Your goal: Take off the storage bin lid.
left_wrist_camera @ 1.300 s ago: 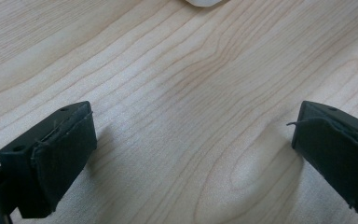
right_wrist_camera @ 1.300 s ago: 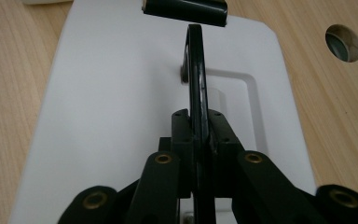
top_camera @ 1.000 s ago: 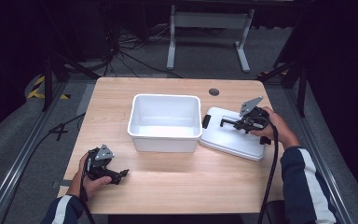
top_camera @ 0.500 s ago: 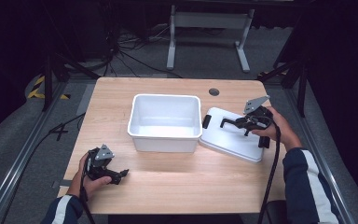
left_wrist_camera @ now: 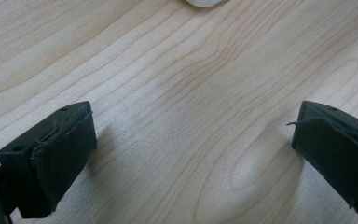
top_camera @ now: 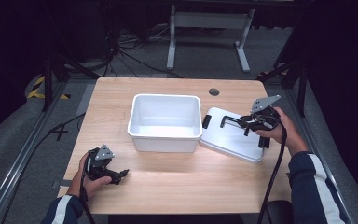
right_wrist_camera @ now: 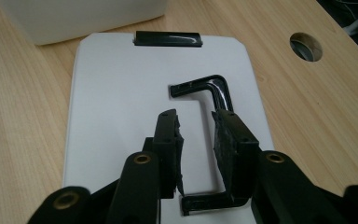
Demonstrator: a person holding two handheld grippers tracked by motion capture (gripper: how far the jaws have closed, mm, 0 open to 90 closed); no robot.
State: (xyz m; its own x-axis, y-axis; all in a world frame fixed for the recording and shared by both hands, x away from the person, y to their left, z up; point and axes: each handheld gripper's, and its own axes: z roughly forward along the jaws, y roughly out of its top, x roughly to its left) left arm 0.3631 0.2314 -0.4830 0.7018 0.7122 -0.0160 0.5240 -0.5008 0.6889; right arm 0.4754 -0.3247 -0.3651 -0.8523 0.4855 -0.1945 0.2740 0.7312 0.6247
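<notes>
The flat white plastic lid (top_camera: 233, 140) lies beside the white tub (top_camera: 165, 122) — light, stiff, best lifted by its black handle (right_wrist_camera: 214, 93), which the right gripper (right_wrist_camera: 199, 140) straddles, jaws part-open; left gripper (left_wrist_camera: 191, 154) spread wide, empty.

A wooden table (top_camera: 168, 186) takes up the middle of the high view, its pale grain running left to right. A round cable hole (top_camera: 214, 92) sits near its far edge, right of centre; the right gripper view has the same hole (right_wrist_camera: 306, 45) at upper right. Grey floor (top_camera: 242, 51) lies beyond. At top centre stands a grey metal frame (top_camera: 209, 21) on two legs. Black cables (top_camera: 121, 51) sprawl across the upper left. A yellow-black strip (top_camera: 39, 88) lies at the left edge. A metal rail (top_camera: 18, 172) runs along the lower left, another (top_camera: 317, 154) along the right
</notes>
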